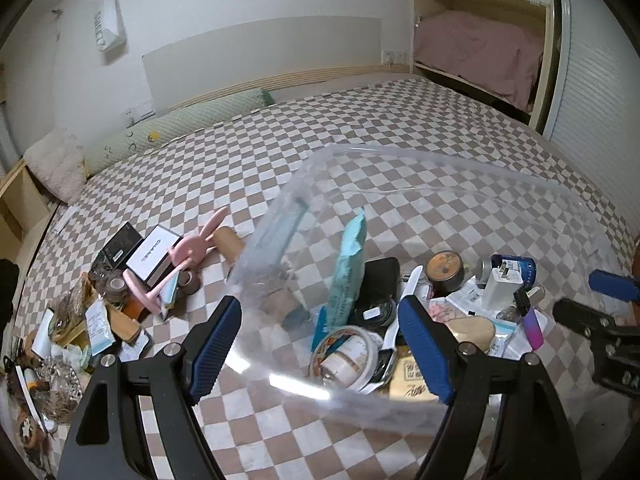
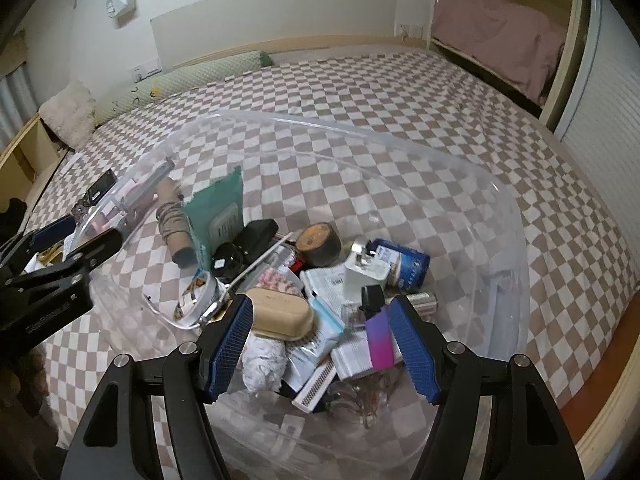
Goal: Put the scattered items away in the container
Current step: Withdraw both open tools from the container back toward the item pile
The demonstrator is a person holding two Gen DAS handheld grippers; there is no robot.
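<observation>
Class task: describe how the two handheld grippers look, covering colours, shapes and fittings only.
The left gripper and right gripper match: black angular frames with cut-out arms, round silver bolts at the joints, and two fingers faced with blue cross-hatched pads. No cables or sleeves show.

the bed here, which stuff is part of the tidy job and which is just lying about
Part of the job:
clear container
white charger, already inside
pink rabbit toy, still out
black and white box, still out

Just lying about:
green bolster pillow
fluffy white cushion
pink bedding in the alcove
</observation>
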